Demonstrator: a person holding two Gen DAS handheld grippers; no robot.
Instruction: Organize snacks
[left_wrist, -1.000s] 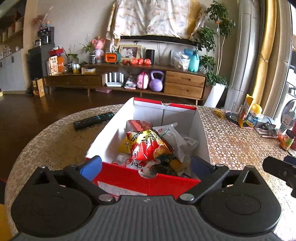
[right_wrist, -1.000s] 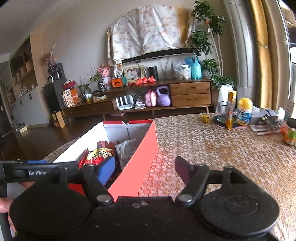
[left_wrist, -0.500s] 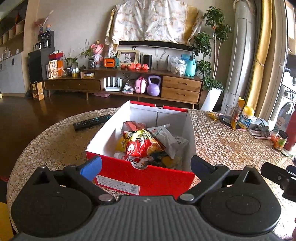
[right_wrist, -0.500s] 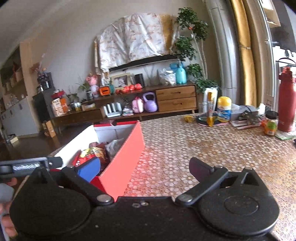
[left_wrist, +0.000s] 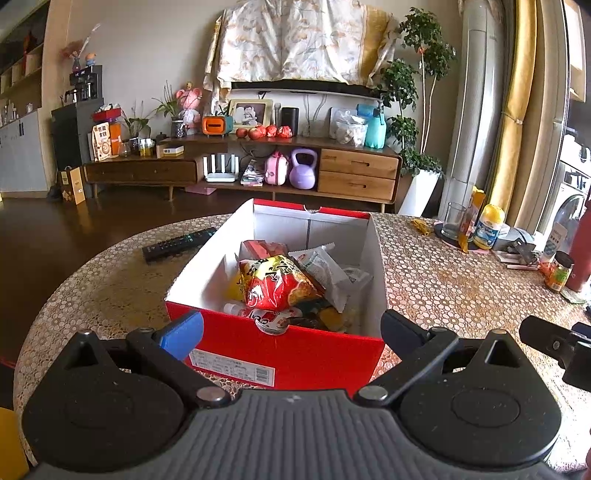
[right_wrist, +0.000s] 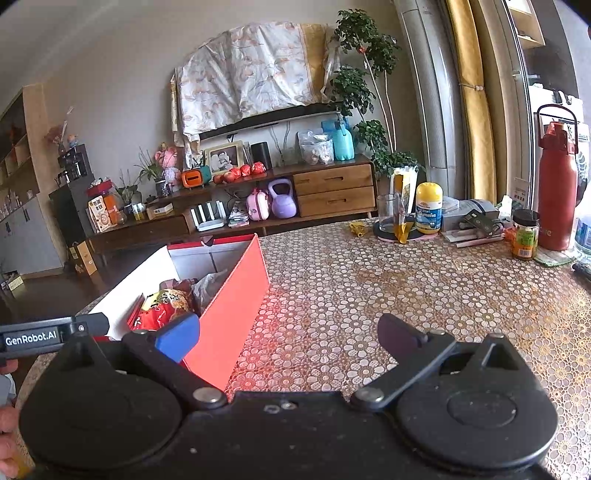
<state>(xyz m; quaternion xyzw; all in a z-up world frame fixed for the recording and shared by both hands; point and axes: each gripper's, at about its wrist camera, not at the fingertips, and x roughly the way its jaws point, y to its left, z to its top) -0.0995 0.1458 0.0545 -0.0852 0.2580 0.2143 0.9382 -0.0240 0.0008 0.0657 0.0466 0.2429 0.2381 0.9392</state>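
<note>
Red cardboard box (left_wrist: 295, 354) with white inner walls sits at the centre of the left wrist view on the round floral-patterned table (left_wrist: 443, 288), and it already holds a heap of snacks: a red and yellow crinkled snack bag (left_wrist: 277, 282) on top, a pale green-and-white pouch (left_wrist: 325, 269) beside it, smaller packets beneath. No loose snack shows on the bare tabletop near the box, so the gathering looks largely done; whether sorting or closing remains, I cannot tell.

Both tools hold nothing. The left gripper (left_wrist: 291, 330) has its jaws spread wide before the box's near wall, and the right gripper (right_wrist: 288, 338) stands fully spread over the tablecloth, just right of the box.

Compared with a second ago, the right jaws have widened, and the box lies lower and further back in the left view, clear of the fingers.
</note>
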